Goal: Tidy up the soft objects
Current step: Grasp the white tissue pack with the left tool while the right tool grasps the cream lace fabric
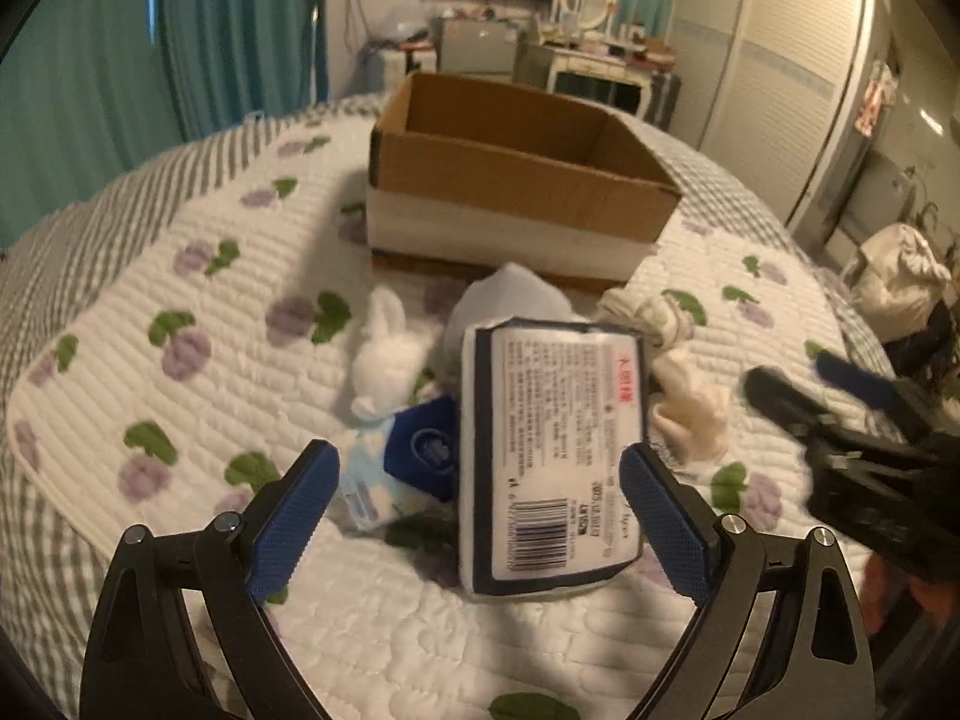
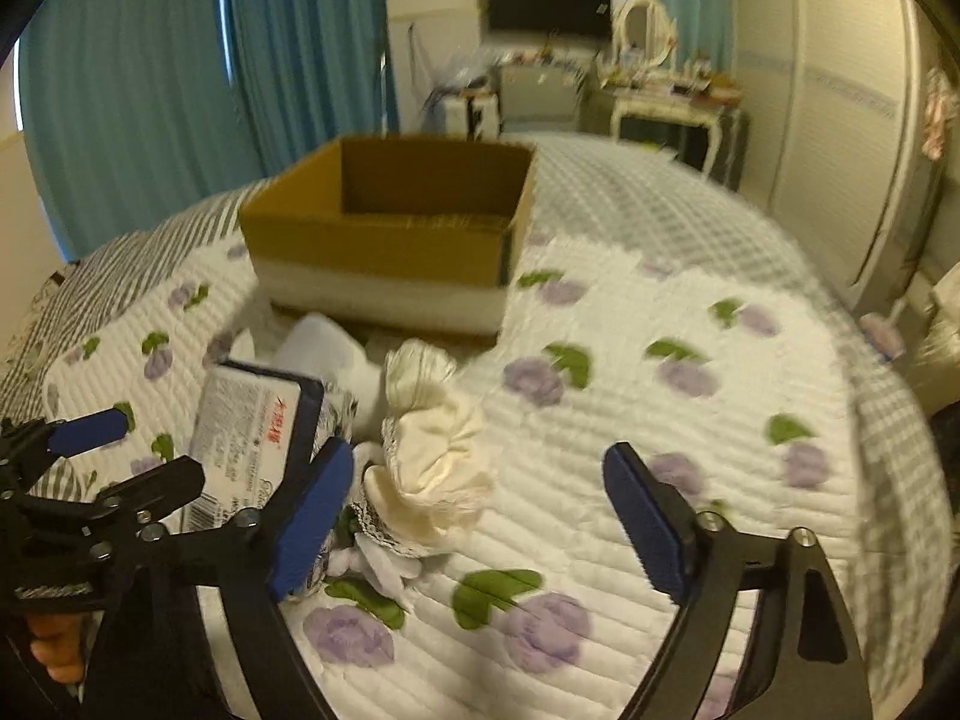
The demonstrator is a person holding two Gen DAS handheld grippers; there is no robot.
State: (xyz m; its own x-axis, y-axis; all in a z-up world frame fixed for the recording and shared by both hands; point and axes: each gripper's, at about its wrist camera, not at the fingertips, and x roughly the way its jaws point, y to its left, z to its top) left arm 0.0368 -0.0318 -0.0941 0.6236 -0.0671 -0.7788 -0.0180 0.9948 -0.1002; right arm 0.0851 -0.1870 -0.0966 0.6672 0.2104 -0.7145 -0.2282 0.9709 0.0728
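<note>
A pile of soft things lies on the quilt before an open cardboard box (image 1: pixel 516 180) (image 2: pixel 390 234). A white tissue pack with a barcode (image 1: pixel 552 450) (image 2: pixel 252 426) lies between my left gripper's (image 1: pixel 480 486) open jaws, against the right pad, tilted. Left of it are a white plush rabbit (image 1: pixel 390 354) and a blue-and-white pack (image 1: pixel 420 450). Cream cloth bundles (image 1: pixel 690 408) (image 2: pixel 432 462) lie to its right. A grey-white bundle (image 1: pixel 510 300) (image 2: pixel 330 348) lies behind. My right gripper (image 2: pixel 480 498) is open and empty over the quilt, right of the cream cloth.
The flowered white quilt (image 2: pixel 660 420) covers a bed with a grey checked sheet. Teal curtains (image 1: pixel 180 60) hang at the far left. A wardrobe (image 2: pixel 828 120) and a dressing table (image 2: pixel 660 96) stand beyond the bed.
</note>
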